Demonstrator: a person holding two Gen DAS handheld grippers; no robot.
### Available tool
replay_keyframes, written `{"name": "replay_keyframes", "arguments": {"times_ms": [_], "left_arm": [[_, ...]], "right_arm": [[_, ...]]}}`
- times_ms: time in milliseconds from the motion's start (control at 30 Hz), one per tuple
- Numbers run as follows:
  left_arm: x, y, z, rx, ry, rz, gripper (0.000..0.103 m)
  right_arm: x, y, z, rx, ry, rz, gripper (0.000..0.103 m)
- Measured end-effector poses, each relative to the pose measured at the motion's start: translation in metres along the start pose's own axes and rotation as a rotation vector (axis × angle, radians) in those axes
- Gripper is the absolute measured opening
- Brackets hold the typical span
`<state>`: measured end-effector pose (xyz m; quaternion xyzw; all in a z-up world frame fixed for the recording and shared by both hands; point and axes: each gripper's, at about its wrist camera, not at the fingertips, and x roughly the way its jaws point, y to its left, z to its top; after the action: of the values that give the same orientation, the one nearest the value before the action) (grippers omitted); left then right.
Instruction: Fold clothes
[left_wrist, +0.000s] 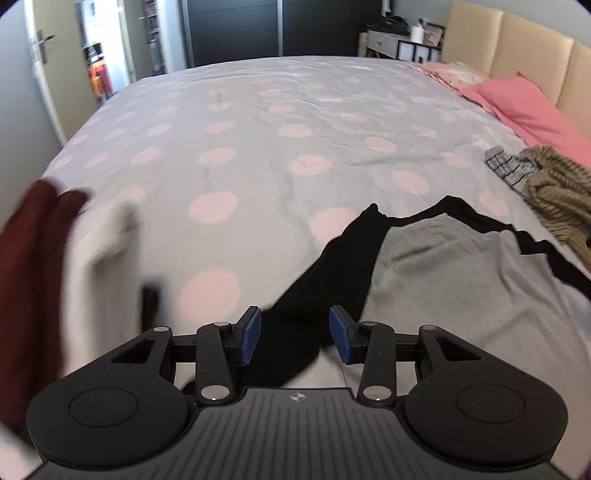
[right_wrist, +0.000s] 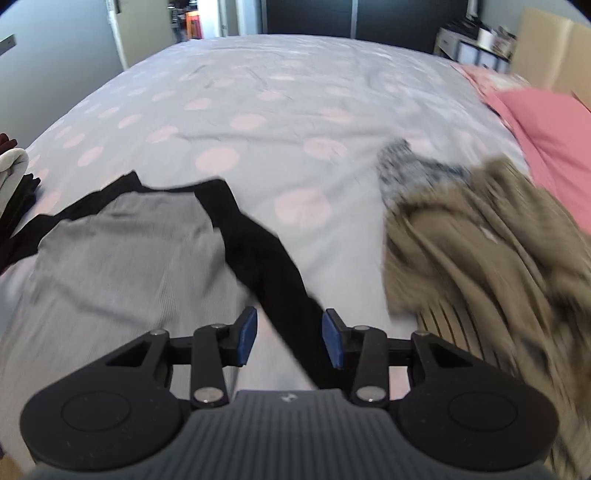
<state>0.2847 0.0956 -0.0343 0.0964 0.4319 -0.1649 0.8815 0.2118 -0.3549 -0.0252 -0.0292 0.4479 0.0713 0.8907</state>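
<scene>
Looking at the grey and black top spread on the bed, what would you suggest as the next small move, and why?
Probably lower the left gripper onto the black sleeve that runs between its open blue pads, to fold it over the grey body. The right gripper also stands open over the other sleeve, and both sleeves lie splayed outward on the bedspread.

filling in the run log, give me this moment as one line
task: fold clothes | left gripper: open, over black sleeve | right gripper: open, empty | grey shirt: flat on bed

Grey black-sleeved shirt (right_wrist: 122, 251) flat on bed (right_wrist: 280, 110)
</scene>
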Motion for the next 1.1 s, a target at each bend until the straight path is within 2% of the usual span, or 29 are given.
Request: {"name": "replay_keyframes", "arguments": {"times_ms": [100,233,400,467,500,567,600,633,667,733,867,933,1000,1067,1100], "left_arm": [[0.042,-0.002,0.014,0.02,0.016,-0.013,0.039],[0.087,0.006,0.025,-0.025,0.034,-0.053,0.039],[0.125,0.01,0.022,-0.037,0.065,-0.126,0.039],[0.131,0.008,0.019,-0.016,0.047,-0.138,0.039],[0.132,0.008,0.02,-0.012,0.038,-0.147,0.035],[0.132,0.008,0.021,-0.012,0.022,-0.177,0.011],[0.132,0.007,0.022,-0.008,0.018,-0.19,0.001],[0.132,0.005,0.024,0.003,0.008,-0.184,0.001],[0.13,0.004,0.026,0.012,-0.01,-0.176,0.001],[0.128,0.006,0.033,0.006,-0.053,-0.153,0.001],[0.13,0.021,0.052,-0.076,-0.098,-0.091,0.0],[0.137,0.017,0.055,-0.082,-0.085,-0.074,0.001],[0.152,0.01,0.056,-0.07,-0.022,-0.056,0.001],[0.158,0.004,0.055,-0.061,-0.009,-0.033,0.001],[0.156,0.004,0.055,-0.064,-0.019,-0.027,0.006]], "right_arm": [[0.038,0.004,0.029,-0.033,-0.024,0.016,0.043],[0.09,0.007,0.061,0.001,-0.043,0.076,0.043],[0.144,0.013,0.081,0.03,-0.03,0.132,0.043],[0.158,0.016,0.084,0.039,-0.023,0.147,0.043],[0.164,0.017,0.084,0.046,-0.02,0.163,0.043],[0.172,0.023,0.082,0.038,0.006,0.218,0.035],[0.176,0.027,0.08,0.015,0.02,0.236,0.014],[0.177,0.034,0.079,-0.033,0.024,0.222,0.005],[0.175,0.038,0.079,-0.061,0.009,0.194,0.005],[0.169,0.034,0.086,-0.03,-0.047,0.146,0.004],[0.155,0.023,0.107,0.032,-0.163,0.085,0.004],[0.163,0.031,0.107,0.007,-0.135,0.076,0.004],[0.173,0.038,0.105,-0.02,-0.093,0.064,0.007],[0.181,0.038,0.099,-0.011,-0.043,0.052,0.014],[0.178,0.033,0.097,-0.001,-0.041,0.049,0.03]]}}
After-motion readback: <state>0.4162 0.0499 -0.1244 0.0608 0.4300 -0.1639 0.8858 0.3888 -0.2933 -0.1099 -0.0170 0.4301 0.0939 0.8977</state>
